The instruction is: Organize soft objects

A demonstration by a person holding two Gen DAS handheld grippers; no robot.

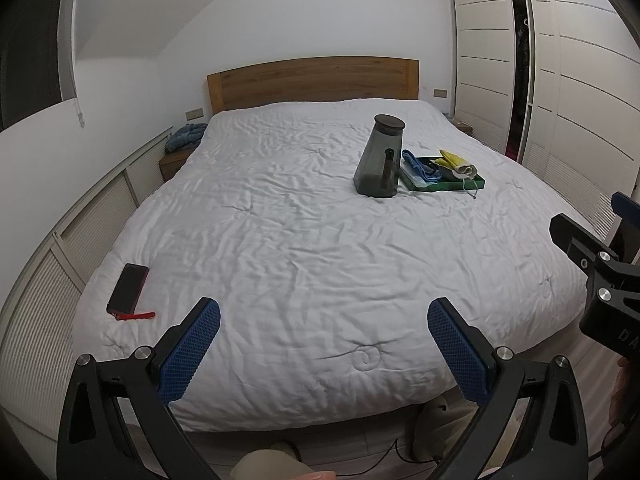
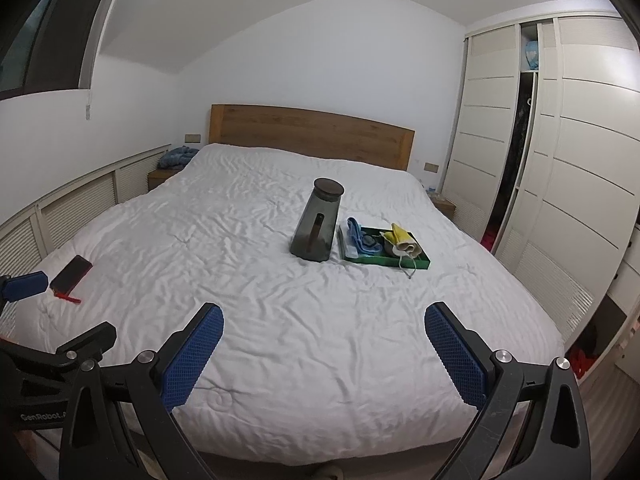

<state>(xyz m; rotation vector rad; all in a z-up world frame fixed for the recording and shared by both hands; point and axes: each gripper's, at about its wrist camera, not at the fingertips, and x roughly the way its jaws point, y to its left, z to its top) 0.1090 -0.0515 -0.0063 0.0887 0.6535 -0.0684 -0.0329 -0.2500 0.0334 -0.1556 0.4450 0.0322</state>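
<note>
A green tray [image 1: 476, 183] [image 2: 424, 263] lies on the far right part of the white bed [image 1: 304, 248] [image 2: 256, 264]. It holds a blue cloth [image 1: 420, 166] [image 2: 362, 236], a yellow cloth [image 1: 450, 158] [image 2: 400, 233] and a beige cloth [image 1: 466, 170] [image 2: 408, 248]. My left gripper [image 1: 324, 346] is open and empty over the foot of the bed. My right gripper [image 2: 324, 350] is open and empty, also over the foot of the bed. Both are far from the tray. The right gripper also shows at the right edge of the left wrist view [image 1: 600, 280].
A dark grey jug [image 1: 380, 158] [image 2: 318, 222] with a dark lid stands just left of the tray. A phone with a red strap [image 1: 128, 294] [image 2: 71, 274] lies on the bed's near left corner. A blue bundle [image 1: 185, 136] [image 2: 176, 157] lies on the left nightstand. White wardrobes [image 1: 560, 92] [image 2: 560, 152] line the right wall.
</note>
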